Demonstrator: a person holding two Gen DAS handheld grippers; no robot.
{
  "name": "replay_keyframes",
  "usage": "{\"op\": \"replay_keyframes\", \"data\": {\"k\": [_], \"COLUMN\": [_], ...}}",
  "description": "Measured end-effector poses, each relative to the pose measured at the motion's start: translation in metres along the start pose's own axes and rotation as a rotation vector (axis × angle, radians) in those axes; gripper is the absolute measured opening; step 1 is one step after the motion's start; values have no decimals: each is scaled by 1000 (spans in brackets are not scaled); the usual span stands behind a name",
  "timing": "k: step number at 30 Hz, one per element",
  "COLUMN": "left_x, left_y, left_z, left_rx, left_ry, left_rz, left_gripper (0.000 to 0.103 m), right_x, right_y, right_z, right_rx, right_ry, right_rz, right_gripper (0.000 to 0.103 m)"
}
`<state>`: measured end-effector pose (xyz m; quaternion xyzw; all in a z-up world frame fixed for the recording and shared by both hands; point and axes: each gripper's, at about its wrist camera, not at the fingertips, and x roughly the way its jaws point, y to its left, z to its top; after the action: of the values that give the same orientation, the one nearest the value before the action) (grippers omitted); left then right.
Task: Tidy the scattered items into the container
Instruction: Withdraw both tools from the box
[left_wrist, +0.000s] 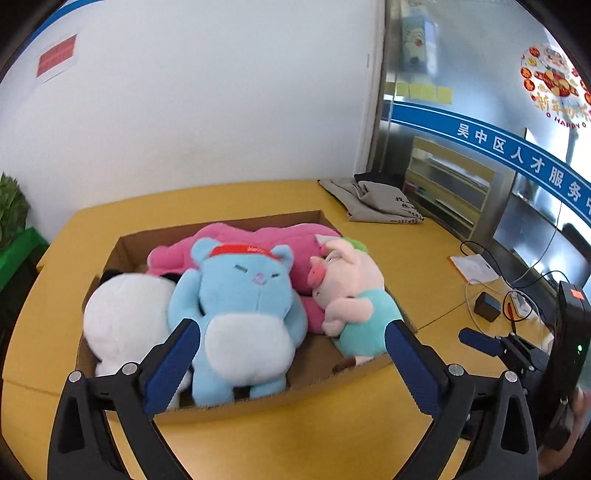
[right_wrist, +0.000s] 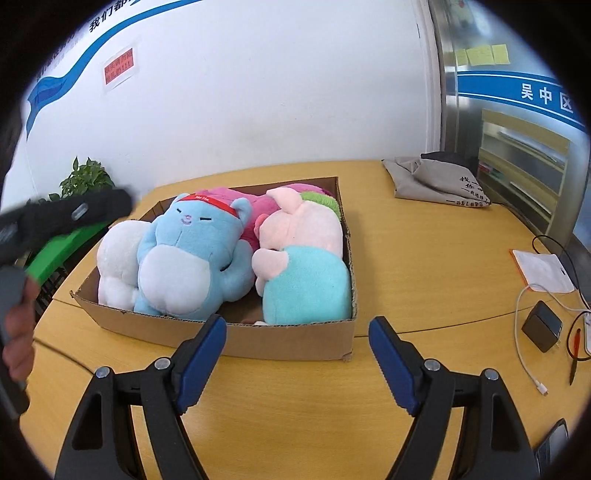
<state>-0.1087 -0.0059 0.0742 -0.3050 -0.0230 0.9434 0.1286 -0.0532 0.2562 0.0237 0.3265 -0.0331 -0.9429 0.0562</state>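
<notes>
Writing: blue wall band (left_wrist: 517, 151) reads 吴中区人才服务
Toys: blue plush (left_wrist: 240, 314), pig plush (left_wrist: 351, 295) inside cardboard box (right_wrist: 288, 336) on table (right_wrist: 424, 266)
Left hand-held gripper (left_wrist: 291, 350): wide open, empty
Right hand-held gripper (right_wrist: 297, 347): open, empty
Nearby: grey bag (right_wrist: 436, 181), charger (right_wrist: 541, 325)

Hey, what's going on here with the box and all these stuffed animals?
A person holds a two-finger gripper in each hand over a yellow table. Four soft toys already lie packed in the cardboard box: a blue plush, a white plush, a pink plush and a pig plush. The left gripper and the right gripper are both open and hold nothing. No plush toy is visible outside the box, so the tidying looks about done.
</notes>
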Motion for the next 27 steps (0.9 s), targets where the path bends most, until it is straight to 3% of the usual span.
{"op": "replay_keyframes", "data": {"k": [8,17,27], "left_x": [-36,-36,-26], "left_y": [20,12,7], "left_z": [-49,-55,-66], "left_rx": [-29,-40,-36], "left_ry": [19,10,44], "left_rz": [-5,-53,-87], "left_gripper": [103,103,103], "right_x": [-22,-42,-45], "right_y": [24,23,26], "right_z": [-15,-19,-24], "right_rx": [-55,-38,-47], "right_ry": [-10,-25,-11], "right_rz": [-38,-89,-71], "right_gripper": [80,80,80]}}
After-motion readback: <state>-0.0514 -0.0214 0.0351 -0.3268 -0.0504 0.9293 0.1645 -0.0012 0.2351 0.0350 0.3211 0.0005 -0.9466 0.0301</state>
